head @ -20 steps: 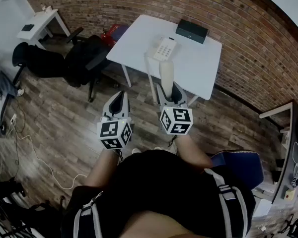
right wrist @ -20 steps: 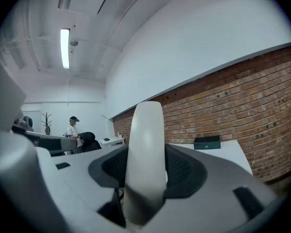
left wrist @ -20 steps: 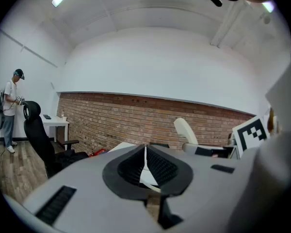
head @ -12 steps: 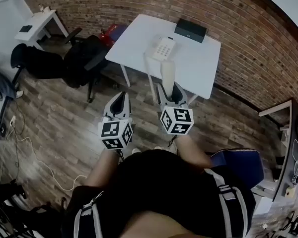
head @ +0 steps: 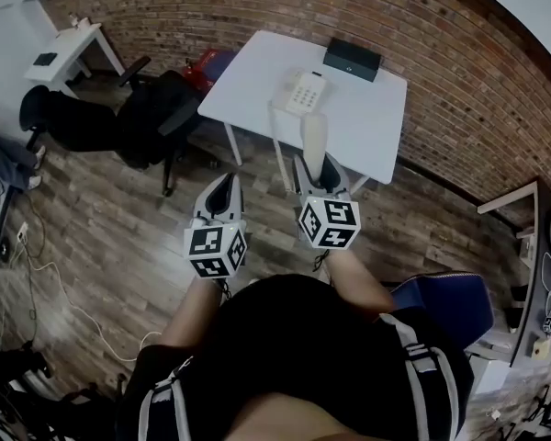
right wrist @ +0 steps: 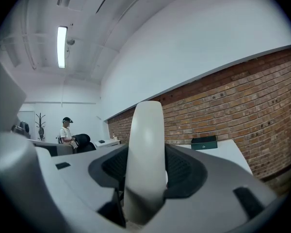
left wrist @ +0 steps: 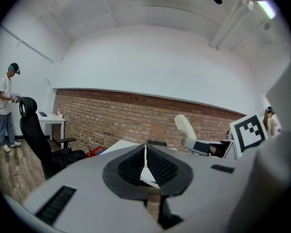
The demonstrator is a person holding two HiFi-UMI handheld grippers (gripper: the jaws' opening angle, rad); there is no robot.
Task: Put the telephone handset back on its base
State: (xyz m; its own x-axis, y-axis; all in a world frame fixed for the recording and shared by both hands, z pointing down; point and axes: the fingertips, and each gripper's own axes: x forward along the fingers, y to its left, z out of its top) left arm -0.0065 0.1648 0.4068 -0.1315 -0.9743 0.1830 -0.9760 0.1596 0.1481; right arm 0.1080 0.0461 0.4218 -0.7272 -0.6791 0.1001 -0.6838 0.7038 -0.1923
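Right gripper (head: pixel 317 168): I have its jaws clamped on the white handset (right wrist: pixel 144 154), which sticks out ahead of them.
Left gripper (head: pixel 223 189): jaws pressed together, nothing between them.
Base (head: pixel 305 92): on the white counter (head: pixel 372 131), keypad up.
Handset: in the air by the counter's near edge, apart from the base.

Room setting. Red brick wall (head: pixel 257 7) below white plaster (left wrist: pixel 150 67). Wood-plank floor (head: pixel 101 246). White surface (head: pixel 372 131) stands near the brick, with black office chairs (head: pixel 156 108) beside it. Small white desk (head: pixel 69 44) occupies the far corner. Ceiling tube light (right wrist: pixel 62 46) is lit.
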